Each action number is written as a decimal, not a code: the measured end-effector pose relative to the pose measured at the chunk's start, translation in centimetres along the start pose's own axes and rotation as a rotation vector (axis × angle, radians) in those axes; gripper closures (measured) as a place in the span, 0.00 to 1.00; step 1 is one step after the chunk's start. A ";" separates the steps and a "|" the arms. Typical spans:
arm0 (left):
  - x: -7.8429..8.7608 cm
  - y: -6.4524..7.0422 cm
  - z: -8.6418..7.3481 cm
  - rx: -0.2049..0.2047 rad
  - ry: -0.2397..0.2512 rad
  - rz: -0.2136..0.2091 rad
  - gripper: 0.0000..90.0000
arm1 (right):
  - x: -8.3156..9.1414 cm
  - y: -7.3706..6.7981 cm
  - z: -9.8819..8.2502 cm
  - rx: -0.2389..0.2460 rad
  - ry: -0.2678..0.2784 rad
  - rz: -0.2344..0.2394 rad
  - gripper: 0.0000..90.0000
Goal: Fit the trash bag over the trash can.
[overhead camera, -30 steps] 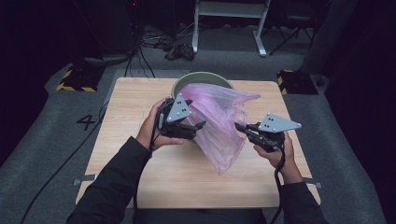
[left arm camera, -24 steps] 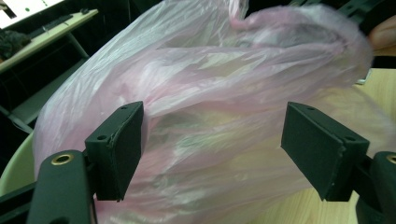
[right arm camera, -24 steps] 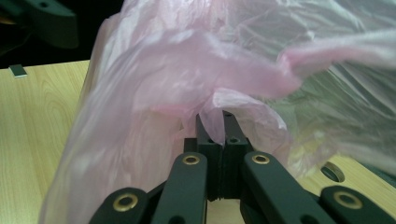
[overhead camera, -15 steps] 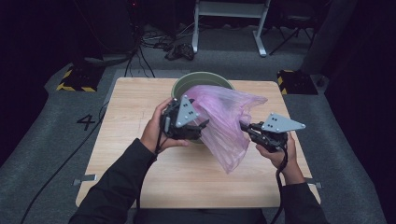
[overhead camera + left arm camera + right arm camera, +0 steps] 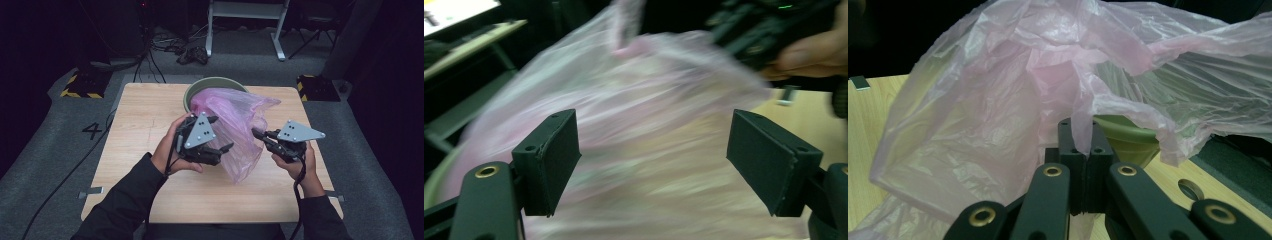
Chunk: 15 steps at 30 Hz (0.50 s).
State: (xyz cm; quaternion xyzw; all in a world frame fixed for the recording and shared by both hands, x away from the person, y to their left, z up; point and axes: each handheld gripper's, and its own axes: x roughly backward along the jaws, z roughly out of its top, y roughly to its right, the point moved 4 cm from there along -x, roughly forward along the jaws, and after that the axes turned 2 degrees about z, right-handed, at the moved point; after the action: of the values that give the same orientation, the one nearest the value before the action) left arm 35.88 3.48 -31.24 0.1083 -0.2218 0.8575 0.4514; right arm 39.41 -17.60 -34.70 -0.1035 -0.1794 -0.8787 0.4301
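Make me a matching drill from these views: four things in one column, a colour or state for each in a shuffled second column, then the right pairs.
Things:
1. left tongs
2. right tongs
3. plastic bag
4. bin

Colour or state:
A. green, at the far edge of the table
B. open, pads apart with nothing pinched between them
C. pink and see-through, held up over the tabletop
D. shut on a fold of thin film

Pairs: 1-B, 2-D, 3-C, 4-A
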 end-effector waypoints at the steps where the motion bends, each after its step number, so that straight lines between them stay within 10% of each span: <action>1: -0.4 0.5 0.1 -0.009 -0.006 -0.007 0.23 | 0.0 -0.1 0.1 0.003 0.000 0.000 1.00; 6: -2.5 1.5 0.6 -0.027 -0.037 0.033 0.22 | -0.2 -0.5 0.5 0.018 -0.002 0.007 1.00; 15: -3.7 -0.4 0.3 -0.059 -0.056 0.121 0.72 | -0.5 -0.8 0.9 0.025 -0.002 0.009 1.00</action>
State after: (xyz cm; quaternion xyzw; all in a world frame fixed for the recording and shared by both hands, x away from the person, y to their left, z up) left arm 38.31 0.80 -32.32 0.1052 -0.2657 0.8728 0.3956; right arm 39.12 -16.43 -34.24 -0.0998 -0.1903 -0.8743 0.4353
